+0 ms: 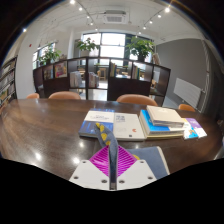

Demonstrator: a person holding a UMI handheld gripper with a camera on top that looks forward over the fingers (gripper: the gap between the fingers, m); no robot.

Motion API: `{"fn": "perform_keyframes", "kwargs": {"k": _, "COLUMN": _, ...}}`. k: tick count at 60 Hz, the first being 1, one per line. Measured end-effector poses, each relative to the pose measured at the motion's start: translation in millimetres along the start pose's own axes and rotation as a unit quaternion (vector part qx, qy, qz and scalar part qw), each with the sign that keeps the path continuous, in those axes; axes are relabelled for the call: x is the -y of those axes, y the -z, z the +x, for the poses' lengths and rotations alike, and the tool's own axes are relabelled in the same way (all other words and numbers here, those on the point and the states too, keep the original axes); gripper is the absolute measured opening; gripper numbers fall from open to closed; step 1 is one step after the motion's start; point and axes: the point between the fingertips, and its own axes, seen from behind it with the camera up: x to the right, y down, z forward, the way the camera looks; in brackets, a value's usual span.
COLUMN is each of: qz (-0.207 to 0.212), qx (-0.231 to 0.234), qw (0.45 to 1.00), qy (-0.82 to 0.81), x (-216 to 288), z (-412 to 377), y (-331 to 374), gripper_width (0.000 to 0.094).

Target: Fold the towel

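Note:
My gripper (112,155) is low over a dark wooden table (40,125). Its two magenta pads (101,161) stand pressed together with a thin fold of grey-blue towel (152,163) pinched between them. A narrow strip of the cloth rises between the fingertips, and the rest of the towel lies on the table to the right of the fingers. The part of the towel under the fingers is hidden.
Just beyond the fingers lie flat books or papers (112,124) and a stack of books (165,121) to the right. Orange chairs (136,99) line the far side of the table. A dark shelf unit (95,75) with plants stands before the windows.

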Motion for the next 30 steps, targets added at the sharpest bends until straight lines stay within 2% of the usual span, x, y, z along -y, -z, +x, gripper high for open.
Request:
{"fn": "perform_keyframes", "kwargs": {"k": 6, "qz": 0.005, "qx": -0.025, "qw": 1.000, "qy": 0.004, "x": 7.4, "z": 59.6, "y": 12.7, "gripper_width": 0.0070}}
{"fn": "perform_keyframes", "kwargs": {"k": 10, "qz": -0.006, "qx": -0.025, "qw": 1.000, "qy": 0.000, "x": 1.1, "z": 96.9, "y": 2.6, "gripper_width": 0.0133}}
{"fn": "perform_keyframes", "kwargs": {"k": 14, "qz": -0.014, "qx": -0.020, "qw": 1.000, "qy": -0.006, "x": -11.5, "z": 124.4, "y": -9.8, "gripper_width": 0.0277}}
{"fn": "perform_keyframes", "kwargs": {"k": 18, "qz": -0.035, "qx": -0.014, "qw": 0.999, "qy": -0.009, "x": -34.9, "z": 144.4, "y": -23.0, "gripper_width": 0.0438}}
{"fn": "perform_keyframes", "kwargs": {"k": 24, "qz": -0.065, "qx": 0.001, "qw": 0.998, "qy": -0.014, "x": -73.5, "z": 164.1, "y": -32.7, "gripper_width": 0.0634}}
{"fn": "perform_keyframes", "kwargs": {"k": 30, "qz": -0.058, "qx": 0.013, "qw": 0.998, "qy": -0.005, "x": -67.5, "z": 170.3, "y": -7.7, "gripper_width": 0.0726}}
